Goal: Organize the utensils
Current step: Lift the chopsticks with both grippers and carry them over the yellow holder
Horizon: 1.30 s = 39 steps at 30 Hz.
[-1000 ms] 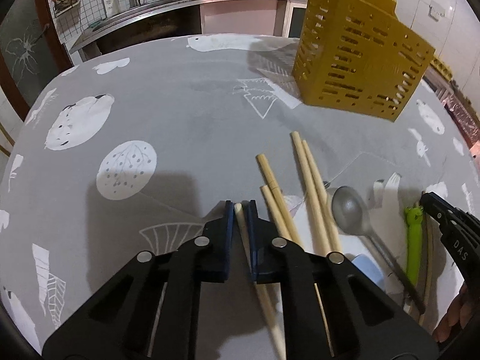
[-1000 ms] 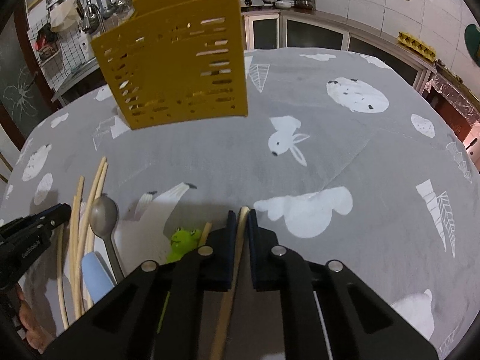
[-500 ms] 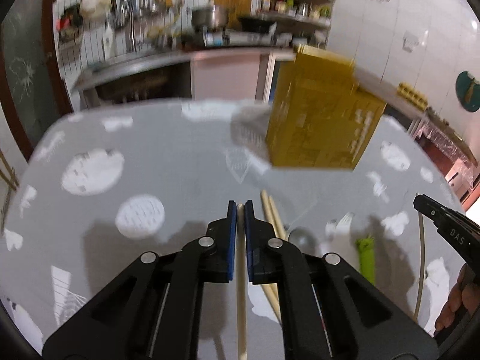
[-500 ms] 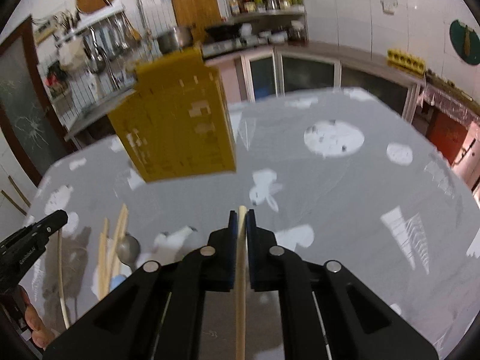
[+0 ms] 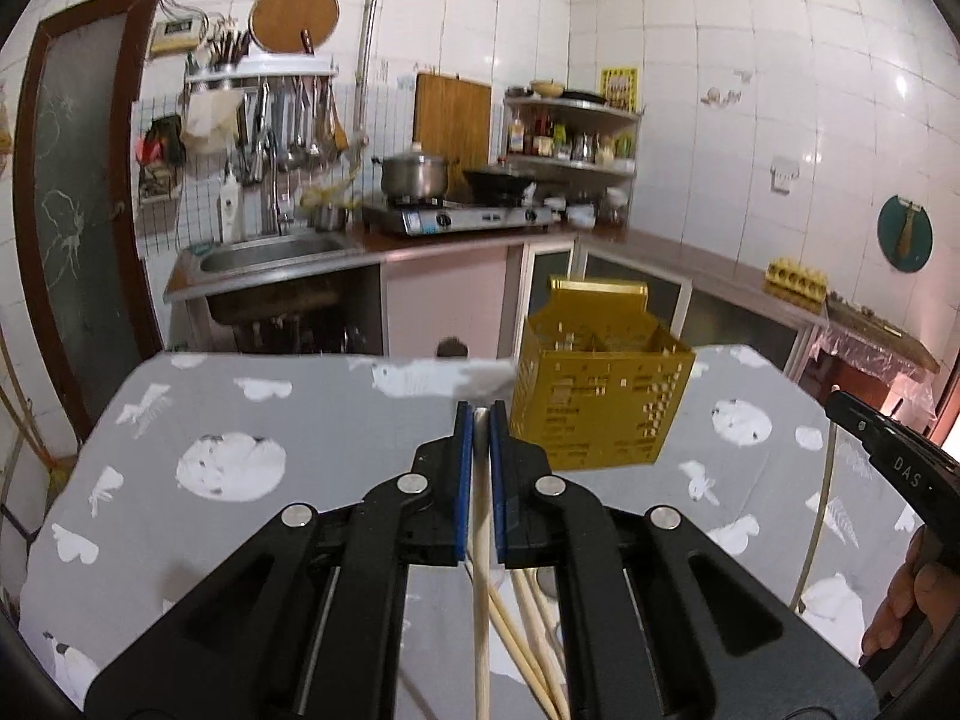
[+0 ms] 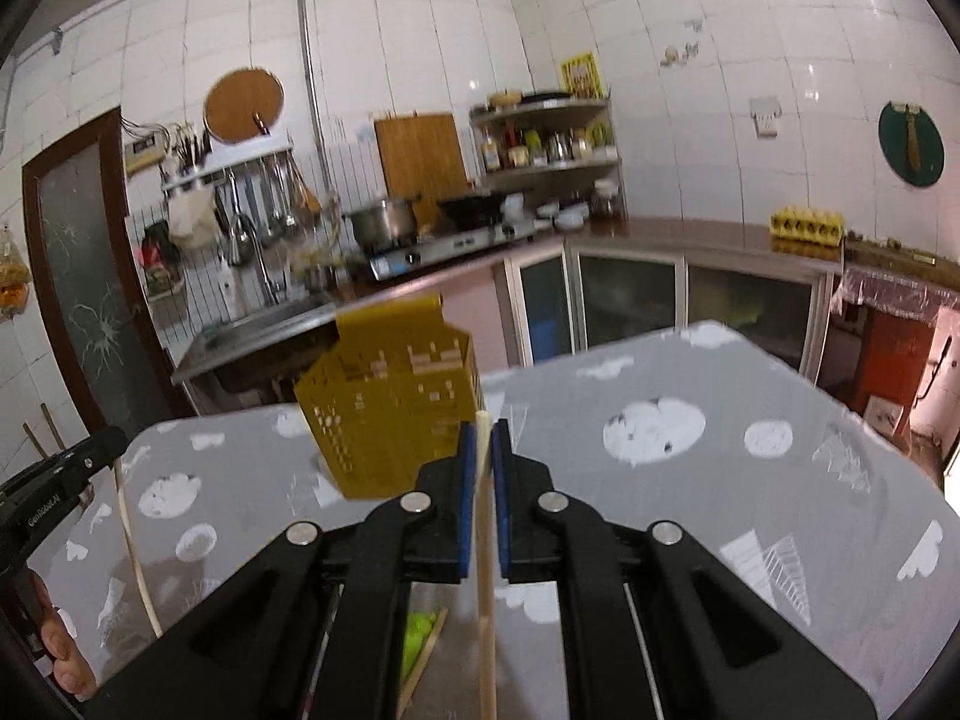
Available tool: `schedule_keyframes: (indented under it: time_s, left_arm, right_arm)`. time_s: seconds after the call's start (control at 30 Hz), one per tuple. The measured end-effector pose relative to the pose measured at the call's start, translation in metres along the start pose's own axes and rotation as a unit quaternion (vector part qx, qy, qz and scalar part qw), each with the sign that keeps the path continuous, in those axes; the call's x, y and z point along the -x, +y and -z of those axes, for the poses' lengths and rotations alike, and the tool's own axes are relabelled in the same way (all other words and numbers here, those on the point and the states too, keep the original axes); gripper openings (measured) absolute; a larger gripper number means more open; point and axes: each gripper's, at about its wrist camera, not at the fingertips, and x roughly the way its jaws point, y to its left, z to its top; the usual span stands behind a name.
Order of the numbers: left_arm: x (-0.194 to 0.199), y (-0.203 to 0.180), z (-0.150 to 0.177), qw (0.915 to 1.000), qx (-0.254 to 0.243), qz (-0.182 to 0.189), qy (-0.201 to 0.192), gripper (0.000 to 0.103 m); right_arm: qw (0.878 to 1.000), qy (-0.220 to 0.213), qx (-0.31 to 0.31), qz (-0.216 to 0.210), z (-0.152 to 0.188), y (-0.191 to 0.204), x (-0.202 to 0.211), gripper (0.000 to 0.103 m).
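My left gripper [image 5: 480,414] is shut on a pale wooden chopstick [image 5: 481,588] that hangs down between its blue pads, lifted above the table. My right gripper [image 6: 485,432] is shut on another chopstick [image 6: 486,600] in the same way. A yellow perforated utensil holder [image 5: 600,396] stands on the grey patterned table, just right of the left fingertips; it also shows in the right wrist view [image 6: 390,414], just left of the right fingertips. Several chopsticks [image 5: 528,648] lie on the table below the left gripper. A green frog-handled utensil [image 6: 420,630] lies below the right gripper.
The grey tablecloth with white prints [image 5: 240,420] covers the table [image 6: 750,480]. Behind it are a sink counter [image 5: 270,264], a stove with pots [image 5: 456,210] and cabinets. The other gripper shows at each view's edge [image 5: 888,456] [image 6: 54,480].
Both grippers have lifted and tilted up with their chopsticks, from close over the table to well above it. The holder now appears farther away and lower in both views.
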Motion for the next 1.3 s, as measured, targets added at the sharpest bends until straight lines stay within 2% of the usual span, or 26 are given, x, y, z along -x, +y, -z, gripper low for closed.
schedule_keyframes:
  time_s: [0.13,0.3,0.53,0.7,0.87,1.0,1.13,1.3]
  left_arm:
    - [0.006,0.001,-0.008,0.9997,-0.001,-0.003,-0.022,0.004]
    - [0.005,0.008,-0.013,0.9994,0.015,0.001,-0.032,0.004]
    - [0.011,0.009,-0.020,0.9985,0.012,0.003,-0.054,0.004]
    - [0.013,0.006,-0.034,0.9977,0.011,0.008,-0.066,0.004]
    - [0.009,-0.006,-0.077,0.9954,0.008,0.026,-0.092,0.004]
    - [-0.002,-0.022,-0.125,0.9907,-0.004,0.023,-0.134,0.004]
    - [-0.030,-0.037,-0.168,0.9870,0.003,0.043,-0.155,0.004]
    - [-0.072,-0.061,-0.193,0.9827,-0.017,0.033,-0.181,0.004]
  right_arm:
    - [1.000,-0.020,0.010,0.000,-0.007,0.004,0.005,0.006]
    - [0.999,-0.030,0.016,0.000,-0.012,0.007,0.005,0.006]
    - [0.999,-0.043,0.019,-0.002,-0.016,0.009,0.005,0.006]
    - [0.998,-0.064,0.026,-0.006,-0.033,0.016,0.010,0.006]
    - [0.995,-0.094,0.026,-0.016,-0.074,0.024,0.009,0.006]
    - [0.992,-0.121,0.034,-0.021,-0.114,0.035,0.000,0.006]
    - [0.989,-0.144,0.036,-0.017,-0.154,0.045,-0.025,0.006]
    - [0.988,-0.154,0.030,-0.015,-0.182,0.049,-0.068,0.006]
